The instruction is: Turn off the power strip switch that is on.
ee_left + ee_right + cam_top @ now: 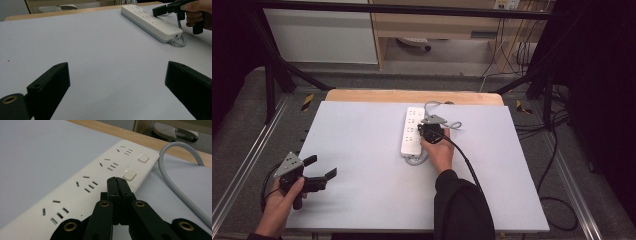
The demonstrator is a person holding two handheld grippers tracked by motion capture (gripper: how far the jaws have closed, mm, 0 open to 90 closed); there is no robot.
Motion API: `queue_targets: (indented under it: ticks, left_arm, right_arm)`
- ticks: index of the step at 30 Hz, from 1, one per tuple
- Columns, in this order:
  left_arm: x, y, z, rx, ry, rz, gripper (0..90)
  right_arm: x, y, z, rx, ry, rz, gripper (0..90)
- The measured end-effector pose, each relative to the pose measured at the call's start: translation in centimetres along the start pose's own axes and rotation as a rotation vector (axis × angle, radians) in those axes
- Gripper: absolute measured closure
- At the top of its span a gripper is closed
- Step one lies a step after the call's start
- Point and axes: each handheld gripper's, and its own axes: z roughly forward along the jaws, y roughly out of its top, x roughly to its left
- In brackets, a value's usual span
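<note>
- The place looks like a lab or a recording room, not a home.
- A black metal frame (272,75) stands around the wooden table with a pale grey top sheet (362,150), and dark curtains hang at both sides.
- Yellow and black hazard tape marks (307,101) are on the grey floor beside aluminium floor rails (242,165).
- Many black cables (557,145) lie on the floor at the right.
- A light wooden cabinet (437,25) and a white panel (322,35) stand behind the table.
</note>
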Motion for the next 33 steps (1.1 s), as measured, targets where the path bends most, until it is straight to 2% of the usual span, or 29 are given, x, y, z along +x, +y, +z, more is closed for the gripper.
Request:
queue_targets:
  ticks: [24, 33]
  left_arm:
    - [-0.07, 0.04, 0.02, -0.001, -0.002, 0.002, 5.9]
    - [-0.02, 0.02, -0.01, -0.001, -0.002, 0.0, 5.9]
  right_arm:
    - [0.45, 0.11, 0.18, 0.012, -0.013, -0.004, 90.0]
    - [0.71, 0.25, 0.13, 0.023, -0.04, -0.053, 90.0]
